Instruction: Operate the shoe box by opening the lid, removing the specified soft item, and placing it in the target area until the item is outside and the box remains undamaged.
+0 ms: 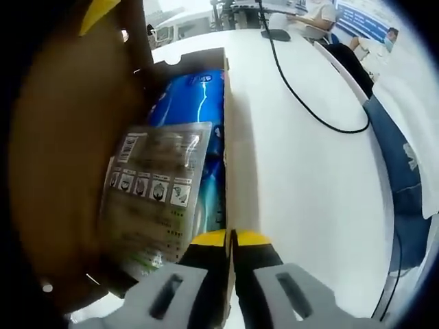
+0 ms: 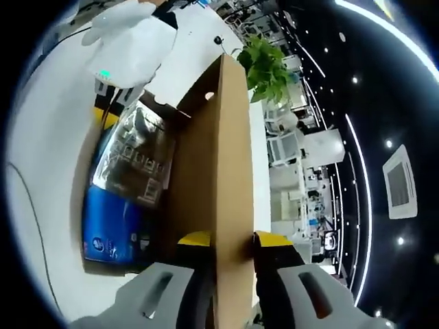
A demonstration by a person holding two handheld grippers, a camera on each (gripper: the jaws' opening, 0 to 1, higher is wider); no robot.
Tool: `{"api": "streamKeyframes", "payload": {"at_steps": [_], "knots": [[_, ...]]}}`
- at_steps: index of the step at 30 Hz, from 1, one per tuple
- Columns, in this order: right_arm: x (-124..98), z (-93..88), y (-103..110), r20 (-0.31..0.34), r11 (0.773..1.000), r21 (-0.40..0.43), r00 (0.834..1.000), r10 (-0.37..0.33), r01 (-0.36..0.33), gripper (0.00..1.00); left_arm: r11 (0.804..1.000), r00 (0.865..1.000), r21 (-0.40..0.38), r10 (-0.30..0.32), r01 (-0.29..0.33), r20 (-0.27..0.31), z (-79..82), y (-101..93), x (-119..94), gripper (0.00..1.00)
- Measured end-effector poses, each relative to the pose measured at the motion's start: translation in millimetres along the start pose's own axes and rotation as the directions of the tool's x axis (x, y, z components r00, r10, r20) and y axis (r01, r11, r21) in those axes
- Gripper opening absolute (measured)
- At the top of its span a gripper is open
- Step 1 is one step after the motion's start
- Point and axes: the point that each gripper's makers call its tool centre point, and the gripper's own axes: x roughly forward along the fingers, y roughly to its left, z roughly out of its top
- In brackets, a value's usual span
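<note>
The brown cardboard shoe box (image 1: 236, 171) lies open on the white table (image 1: 315, 199). In the left gripper view its raised lid (image 1: 62, 157) stands at the left. Inside lie a blue soft pack (image 1: 195, 103) and, on top of it, a clear plastic packet (image 1: 154, 188) with printed labels. My left gripper (image 1: 230, 240) is shut on the box's thin side wall. In the right gripper view my right gripper (image 2: 233, 240) is shut on the edge of the upright lid (image 2: 219, 151), with the packet (image 2: 134, 157) and the blue pack (image 2: 110, 229) to its left.
A black cable (image 1: 302, 103) snakes over the table to the right of the box. Blue denim cloth (image 1: 398, 171) hangs at the table's right edge. A white-gloved hand (image 2: 134, 34) shows beyond the box, and a green plant (image 2: 264, 65) behind the lid.
</note>
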Motion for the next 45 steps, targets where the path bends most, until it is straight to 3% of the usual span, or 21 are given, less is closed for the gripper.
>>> {"api": "streamKeyframes", "payload": {"at_steps": [8,23,34,45], "knots": [[1,-0.4,-3,-0.005,1.0,0.002,1.0,-0.013,0.013,0.18,1.0,1.0,-0.006,-0.003,0.003,0.006,-0.2,0.4,0,0.01],[4,-1.3,-11,0.003,0.993,-0.038,0.993,-0.115,0.115,0.15,1.0,1.0,-0.01,-0.008,0.008,0.016,-0.1,0.6,-1,0.01],[15,-6.3,-22,0.012,0.992,-0.017,0.992,-0.125,0.125,0.16,1.0,1.0,-0.018,-0.018,0.018,0.02,-0.2,0.8,0,0.01],[22,-8.8,-34,0.003,0.988,-0.031,0.989,-0.149,0.149,0.09,1.0,1.0,-0.016,-0.019,0.019,0.023,0.1,0.1,1,0.01]]}}
